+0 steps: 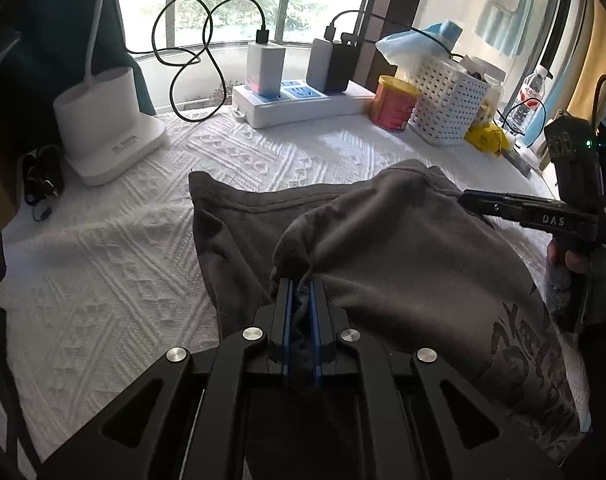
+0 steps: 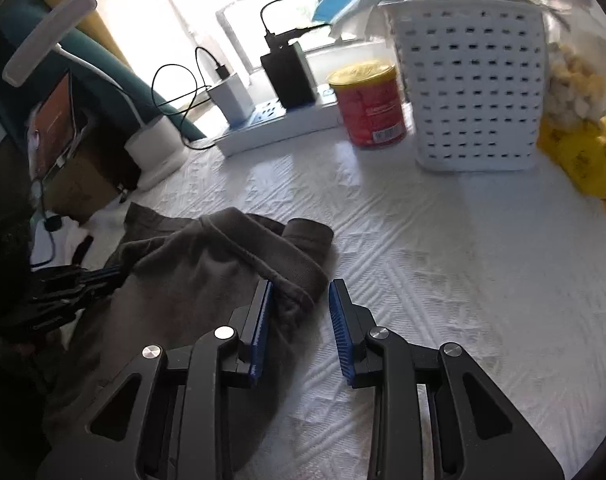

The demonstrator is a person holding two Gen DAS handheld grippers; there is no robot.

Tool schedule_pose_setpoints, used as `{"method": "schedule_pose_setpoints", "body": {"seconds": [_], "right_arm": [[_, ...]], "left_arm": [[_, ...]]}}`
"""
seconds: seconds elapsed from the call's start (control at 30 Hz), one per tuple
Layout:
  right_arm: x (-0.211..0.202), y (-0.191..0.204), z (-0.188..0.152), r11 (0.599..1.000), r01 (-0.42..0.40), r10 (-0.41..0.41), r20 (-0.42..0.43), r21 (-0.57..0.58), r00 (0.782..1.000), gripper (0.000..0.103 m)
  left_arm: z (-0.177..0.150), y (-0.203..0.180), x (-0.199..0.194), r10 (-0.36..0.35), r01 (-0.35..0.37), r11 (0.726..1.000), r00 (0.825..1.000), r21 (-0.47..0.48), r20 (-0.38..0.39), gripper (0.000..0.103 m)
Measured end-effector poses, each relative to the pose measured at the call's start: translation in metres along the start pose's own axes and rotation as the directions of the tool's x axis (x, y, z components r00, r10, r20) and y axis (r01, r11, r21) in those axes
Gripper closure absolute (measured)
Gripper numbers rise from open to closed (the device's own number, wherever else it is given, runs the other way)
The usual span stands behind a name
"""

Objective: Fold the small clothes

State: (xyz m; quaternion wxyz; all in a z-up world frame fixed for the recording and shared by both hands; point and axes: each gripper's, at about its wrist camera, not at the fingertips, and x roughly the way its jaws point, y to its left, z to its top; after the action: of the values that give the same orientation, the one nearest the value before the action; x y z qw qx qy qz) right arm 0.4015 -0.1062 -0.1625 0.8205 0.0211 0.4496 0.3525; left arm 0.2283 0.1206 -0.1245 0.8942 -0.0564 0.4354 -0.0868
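Two hand-held grippers work over a dark grey garment (image 1: 403, 248) that lies spread on a worktop covered with a white textured cloth (image 1: 115, 264). In the left wrist view, the left hand-held gripper (image 1: 301, 286) is clamped on a bunched fold of the garment, with the fabric pinched between its blue pads (image 1: 289, 300) and lifted into a small peak. A dark print shows on the garment's near right part. In the right wrist view, the right hand-held gripper (image 2: 299, 294) has its jaws apart; the hemmed edge of the garment (image 2: 223, 264) lies between them, touching the left pad (image 2: 263, 312), while the right pad stands clear over the white cloth. No earlier state can be told. At the far side of the worktop stand a white power strip (image 1: 303, 106) with chargers plugged in, a red can with a yellow lid (image 1: 395, 104), a white perforated basket (image 1: 447, 104) and a yellow bag (image 2: 583, 164). A white lamp base (image 1: 107, 124) sits at the far left. A hand (image 1: 563, 256) grips the right tool's handle at the right edge of the left wrist view.
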Motion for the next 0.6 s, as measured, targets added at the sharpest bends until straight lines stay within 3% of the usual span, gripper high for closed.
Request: {"method": "schedule_pose_setpoints", "body": {"seconds": [0.07,0.13,0.23,0.4,0.5,0.57,0.6], "right_arm": [[0.003,-0.004,0.002,0.999,-0.046,0.046,-0.008,0.025,0.999,0.085],[0.001,-0.009,0.006,0.996,-0.076,0.076,0.013,0.044,0.997,0.090],[-0.005,-0.008,0.015,0.998,-0.059,0.058,0.056,0.006,0.997,0.091],[0.001,0.005,0.021,0.996,0.030,-0.024,0.064,-0.089,0.998,0.091],[0.009,-0.001,0.022,0.997,0.052,-0.051,0.025,-0.059,0.998,0.090],[0.006,-0.001,0.021,0.995,0.080,-0.078,0.037,-0.062,0.996,0.082],[0.004,0.000,0.020,0.992,0.104,-0.102,0.041,-0.069,0.994,0.073]], "left_arm": [[0.000,0.000,0.001,-0.004,0.004,1.000,1.000,-0.001,0.006,0.096],[0.000,0.000,0.002,-0.004,0.004,1.000,1.000,0.004,0.011,0.096],[-0.001,0.000,0.003,-0.006,0.006,1.000,1.000,0.008,0.015,0.096],[-0.001,0.002,0.001,-0.002,0.002,1.000,1.000,0.000,0.031,0.096],[0.000,0.007,-0.001,0.025,-0.024,1.000,0.999,-0.020,0.045,0.096],[0.001,0.012,-0.005,0.030,-0.027,0.999,0.998,-0.044,0.049,0.096],[0.001,0.013,-0.006,0.031,-0.028,0.998,0.998,-0.049,0.046,0.096]]}}
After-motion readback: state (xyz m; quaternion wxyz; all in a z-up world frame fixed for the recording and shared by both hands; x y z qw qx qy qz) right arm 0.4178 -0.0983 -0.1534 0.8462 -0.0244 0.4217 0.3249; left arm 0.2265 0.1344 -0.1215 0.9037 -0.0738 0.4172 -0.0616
